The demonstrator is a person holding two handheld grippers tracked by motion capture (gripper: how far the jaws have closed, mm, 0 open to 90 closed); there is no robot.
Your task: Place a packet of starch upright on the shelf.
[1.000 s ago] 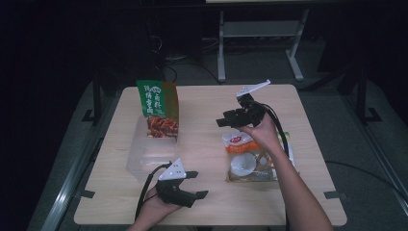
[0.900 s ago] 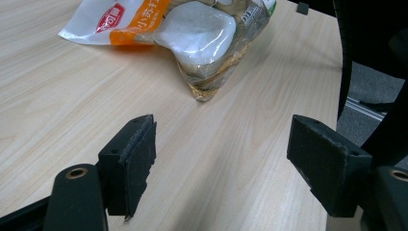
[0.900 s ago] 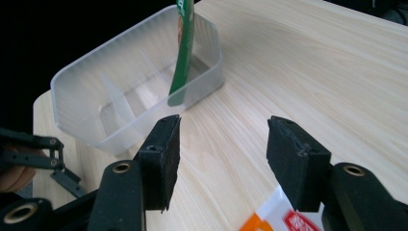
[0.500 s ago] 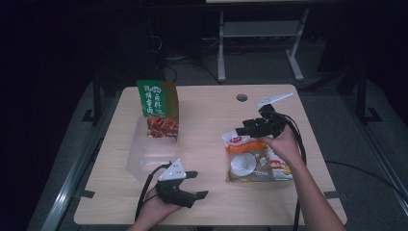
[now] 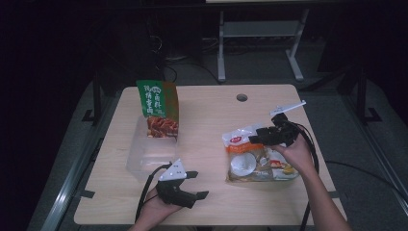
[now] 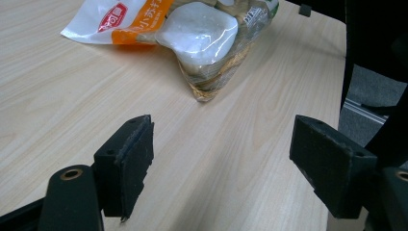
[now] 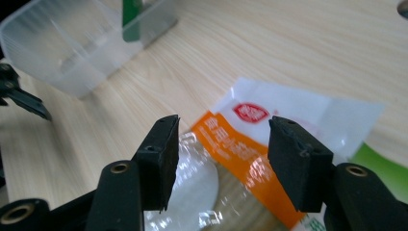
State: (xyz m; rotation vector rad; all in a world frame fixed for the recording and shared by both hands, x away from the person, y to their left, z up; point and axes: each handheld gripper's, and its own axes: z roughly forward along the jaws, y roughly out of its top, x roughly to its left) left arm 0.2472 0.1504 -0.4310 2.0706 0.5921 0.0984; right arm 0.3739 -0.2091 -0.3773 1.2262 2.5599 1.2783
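left gripper (image 5: 192, 185): black body, grey triangular plate, black cable | right gripper (image 5: 262, 135): black, brass-ringed screw holes, rectangular pads

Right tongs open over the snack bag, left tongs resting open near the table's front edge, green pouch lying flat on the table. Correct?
Not quite: the green pouch stands upright in the clear bin, as the high view shows. Right tongs are open over the snack bag; left tongs rest open near the front edge.

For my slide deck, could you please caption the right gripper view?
Right gripper poised with open fingers above the orange-and-white snack bag, clear plastic bin behind.
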